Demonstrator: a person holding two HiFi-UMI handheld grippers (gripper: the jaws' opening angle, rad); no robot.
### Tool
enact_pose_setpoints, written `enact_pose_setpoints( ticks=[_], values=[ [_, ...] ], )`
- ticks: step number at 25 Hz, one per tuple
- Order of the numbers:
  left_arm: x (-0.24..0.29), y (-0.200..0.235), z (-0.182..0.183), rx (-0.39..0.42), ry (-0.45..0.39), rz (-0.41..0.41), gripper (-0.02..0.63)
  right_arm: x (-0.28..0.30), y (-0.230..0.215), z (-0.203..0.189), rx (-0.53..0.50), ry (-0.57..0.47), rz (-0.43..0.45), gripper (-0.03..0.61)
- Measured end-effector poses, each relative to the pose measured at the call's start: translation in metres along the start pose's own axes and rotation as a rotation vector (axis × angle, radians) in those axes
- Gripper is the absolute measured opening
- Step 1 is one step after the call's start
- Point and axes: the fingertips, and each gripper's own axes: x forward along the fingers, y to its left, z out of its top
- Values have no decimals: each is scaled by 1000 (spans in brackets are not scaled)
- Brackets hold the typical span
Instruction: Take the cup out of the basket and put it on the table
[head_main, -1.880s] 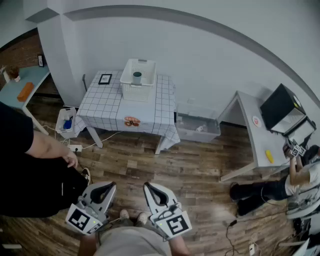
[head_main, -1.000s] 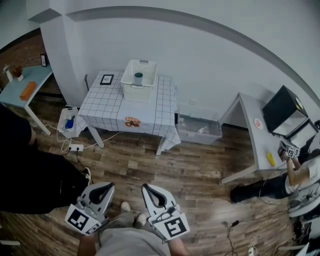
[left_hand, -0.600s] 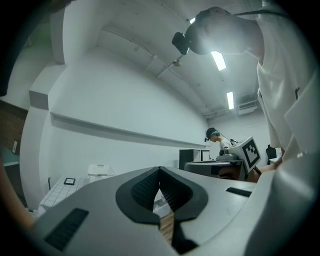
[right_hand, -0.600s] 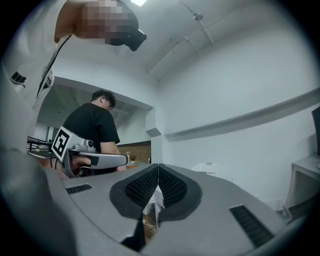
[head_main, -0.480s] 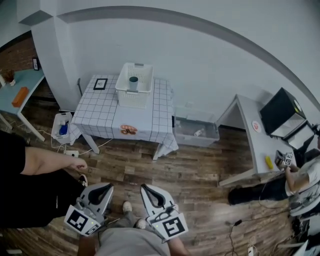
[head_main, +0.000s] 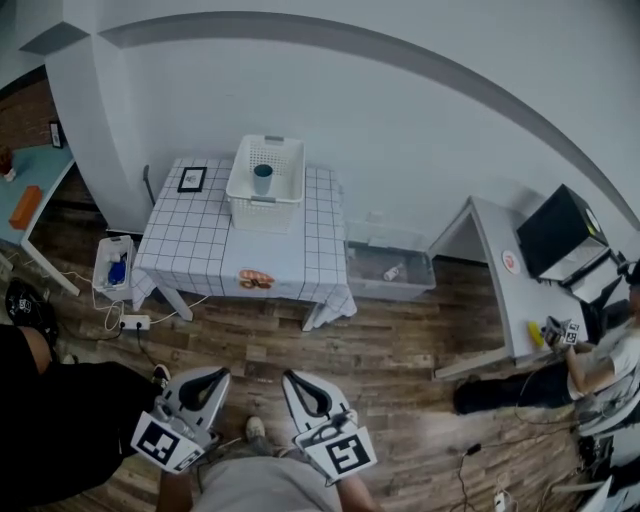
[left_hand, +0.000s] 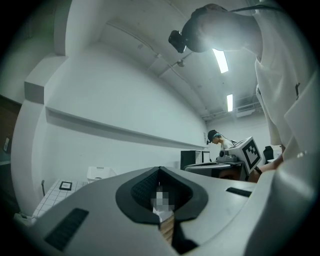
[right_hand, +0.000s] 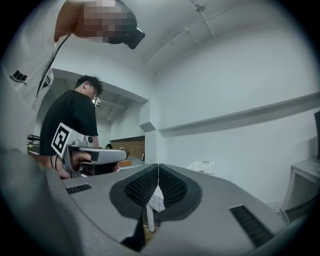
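The step in hand looks like the approach: nothing is held, and both grippers hang low over the wooden floor (head_main: 400, 350), well apart from the work. The left gripper (head_main: 218, 373) has its fingers (left_hand: 142, 187) closed tip to tip with nothing between them. The right gripper (head_main: 290, 378) is the same, its fingers (right_hand: 137, 187) pressed together and empty.

The cup (head_main: 262, 178), a dark upright one, stands inside the white basket (head_main: 265, 210). The basket sits at the 12 o'clock edge of the table (head_main: 200, 245), which wears a checked cloth and lies at about 12 o'clock from the grippers. A small picture frame (head_main: 191, 179) lies on the cloth at 9 o'clock of the basket.

The cup is not yet lifted, so I judge the task barely begun. The next move calls for closing the gap to the table, then opening one gripper's fingers. That gripper must come over the basket's rim from above, as the walls stand higher than the cup. The cloth at 6 o'clock of the basket looks free for setting it down.
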Motion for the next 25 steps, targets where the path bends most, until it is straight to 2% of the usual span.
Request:
enact_pose_setpoints(
  ticks=[11, 25],
  values=[
    [44, 57, 0, -6, 7, 4, 2, 61, -38, 4, -12, -13, -2, 11],
    [128, 126, -9, -9, 15, 88, 2, 137, -125, -4, 3, -21, 77, 11]
  ],
)
